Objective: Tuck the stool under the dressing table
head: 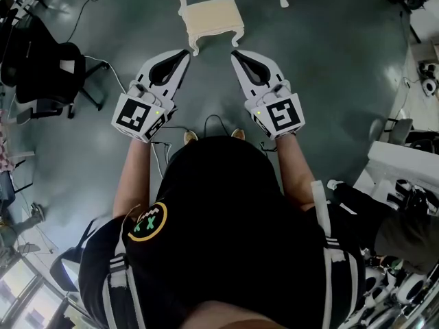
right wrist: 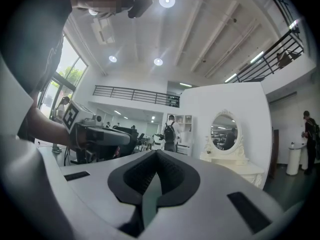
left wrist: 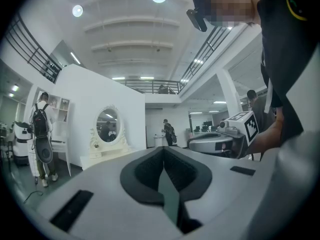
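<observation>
Stool (head: 211,18): cream-coloured, with a square seat, a scalloped apron and curved legs. It stands on the floor just ahead of my fingertips, and its near edge spans the gap between my two grippers. My left gripper (head: 185,52) points at its near left corner and my right gripper (head: 235,52) at its near right corner. Both tips are just beside the legs there, and I cannot tell whether either one touches. In the left gripper view the jaws of the left gripper (left wrist: 164,156) are pressed together along one seam with nothing between them. The right gripper (right wrist: 156,158) is the same in its own view, closed on itself and empty. I hold both level, side by side, each with its black-and-white marker cube (head: 139,117) at the back near my hand. Beyond the jaws, further across the room, the white dressing table (left wrist: 102,156) with its ornate oval mirror (left wrist: 107,125) stands against a white wall. The glossy grey-green floor (head: 329,81) spreads around the stool, and a black office chair (head: 48,74) sits well off to my left.
</observation>
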{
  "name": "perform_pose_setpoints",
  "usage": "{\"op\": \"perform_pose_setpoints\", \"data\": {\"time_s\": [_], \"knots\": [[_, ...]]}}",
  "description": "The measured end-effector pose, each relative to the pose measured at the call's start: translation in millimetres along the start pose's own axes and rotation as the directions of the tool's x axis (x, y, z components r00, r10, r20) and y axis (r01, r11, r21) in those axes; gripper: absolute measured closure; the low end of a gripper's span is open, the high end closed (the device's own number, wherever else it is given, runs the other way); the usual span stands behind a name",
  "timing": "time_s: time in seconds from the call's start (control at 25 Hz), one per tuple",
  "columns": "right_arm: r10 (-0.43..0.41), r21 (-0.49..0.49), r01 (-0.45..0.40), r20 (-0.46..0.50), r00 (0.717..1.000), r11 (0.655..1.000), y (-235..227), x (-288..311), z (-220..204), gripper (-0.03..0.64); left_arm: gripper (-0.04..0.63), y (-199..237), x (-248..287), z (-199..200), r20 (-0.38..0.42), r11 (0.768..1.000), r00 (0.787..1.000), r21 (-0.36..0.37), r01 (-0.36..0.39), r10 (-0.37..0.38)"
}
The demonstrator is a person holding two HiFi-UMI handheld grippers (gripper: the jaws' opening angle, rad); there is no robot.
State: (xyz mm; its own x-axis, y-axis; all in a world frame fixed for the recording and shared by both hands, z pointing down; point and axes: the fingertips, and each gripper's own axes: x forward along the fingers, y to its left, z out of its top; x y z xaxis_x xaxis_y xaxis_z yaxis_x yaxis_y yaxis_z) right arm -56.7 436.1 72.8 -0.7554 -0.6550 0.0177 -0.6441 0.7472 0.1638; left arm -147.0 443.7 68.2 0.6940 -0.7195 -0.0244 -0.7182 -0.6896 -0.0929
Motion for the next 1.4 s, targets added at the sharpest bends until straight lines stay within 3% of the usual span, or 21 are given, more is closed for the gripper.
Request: {"op": "perform_pose_setpoints", "data": {"time_s": [0.28, 0.44, 0.72, 0.96, 1.08, 1.4], "knots": [[-0.011, -0.011, 0.011, 0.001, 1.0, 1.0, -1.9, -1.5, -1.9, 0.594, 0.575, 2.0, -1.1, 0.6, 0.008, 1.0, 1.0, 0.001, -0.019, 0.019], [0.003, -0.001, -0.003, 0.005, 1.0, 1.0, -0.9, -1.8, -1.2, 0.512, 0.567, 2.5, -1.8, 2.3, 0.01, 1.0, 1.0, 0.007, -0.013, 0.013], [0.027, 0.02, -0.026, -0.004, 1.0, 0.999, 1.8, -2.2, -4.6, 0.295, 0.249, 0.4, -1.4, -3.3, 0.001, 0.999, 1.0, 0.037, -0.005, 0.005], [0.016, 0.018, -0.015, -0.028, 0.999, 1.0, -4.1, -2.8, -11.7, 0.035, 0.125, 0.0, -2.5, -8.3, -0.019, 0.996, 1.0, 0.087, -0.002, 0.003], [0.017, 0.021, -0.017, -0.033, 0.999, 1.0, -6.3, -5.8, -15.6, 0.018, 0.092, 1.7, -5.3, -9.9, -0.01, 0.995, 1.0, 0.096, -0.017, 0.018], [0.016, 0.021, -0.015, -0.048, 0.999, 1.0, -6.9, -4.6, -16.1, 0.018, 0.087, 5.9, -5.5, -9.0, -0.013, 0.997, 1.0, 0.068, -0.027, 0.028]]}}
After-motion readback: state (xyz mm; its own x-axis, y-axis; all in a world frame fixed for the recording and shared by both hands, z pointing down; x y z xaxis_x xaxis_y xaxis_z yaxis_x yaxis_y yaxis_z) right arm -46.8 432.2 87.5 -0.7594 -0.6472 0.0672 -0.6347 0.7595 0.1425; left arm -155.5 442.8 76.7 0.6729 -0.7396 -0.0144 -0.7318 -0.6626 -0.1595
